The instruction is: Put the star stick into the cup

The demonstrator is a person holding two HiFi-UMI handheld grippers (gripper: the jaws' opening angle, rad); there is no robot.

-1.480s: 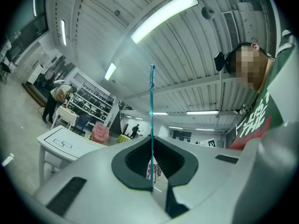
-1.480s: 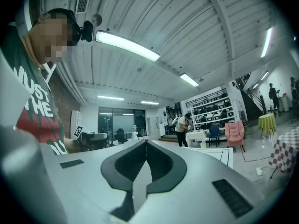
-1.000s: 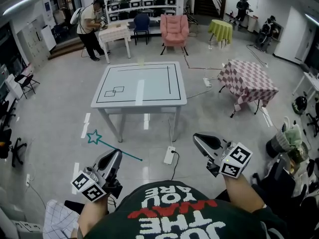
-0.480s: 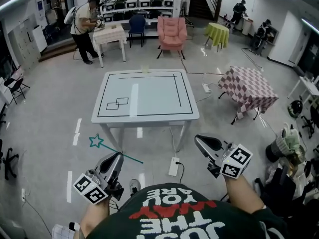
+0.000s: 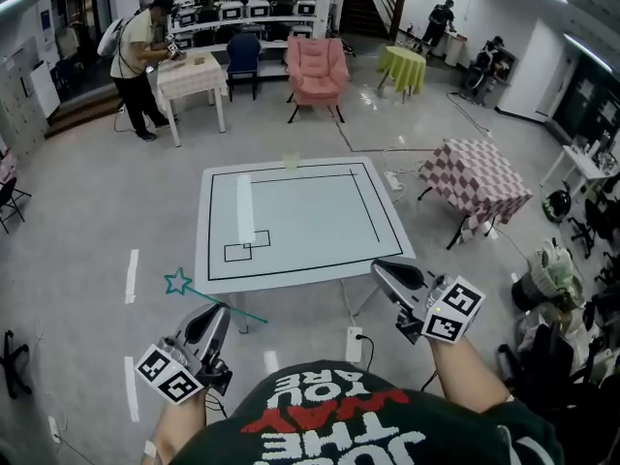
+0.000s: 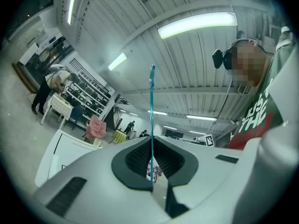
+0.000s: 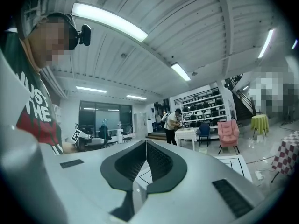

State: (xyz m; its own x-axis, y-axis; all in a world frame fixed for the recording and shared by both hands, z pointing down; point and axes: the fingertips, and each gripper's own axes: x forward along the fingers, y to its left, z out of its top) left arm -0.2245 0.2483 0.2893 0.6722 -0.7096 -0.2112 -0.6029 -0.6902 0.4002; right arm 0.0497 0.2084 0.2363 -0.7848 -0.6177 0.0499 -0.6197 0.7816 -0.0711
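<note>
My left gripper (image 5: 219, 312) (image 6: 152, 143) is shut on a thin teal star stick (image 5: 199, 293) (image 6: 152, 101). The star end points out to the left in the head view and straight up in the left gripper view. A small pale cup (image 5: 292, 162) (image 6: 96, 142) stands at the far edge of the white table (image 5: 310, 216), well ahead of both grippers. My right gripper (image 5: 381, 270) (image 7: 146, 142) is shut with nothing between its pads and hovers by the table's near right corner.
A checkered table (image 5: 480, 172) stands to the right, with a pink armchair (image 5: 317, 66) and a yellow-green table (image 5: 402, 61) further back. A person (image 5: 136, 51) stands at a small table at the far left. A power strip (image 5: 355, 342) and cables lie on the floor.
Both grippers and the view have come forward toward the white table, which now sits nearer and larger. The left gripper still holds the star stick, and the right jaws stay shut.
</note>
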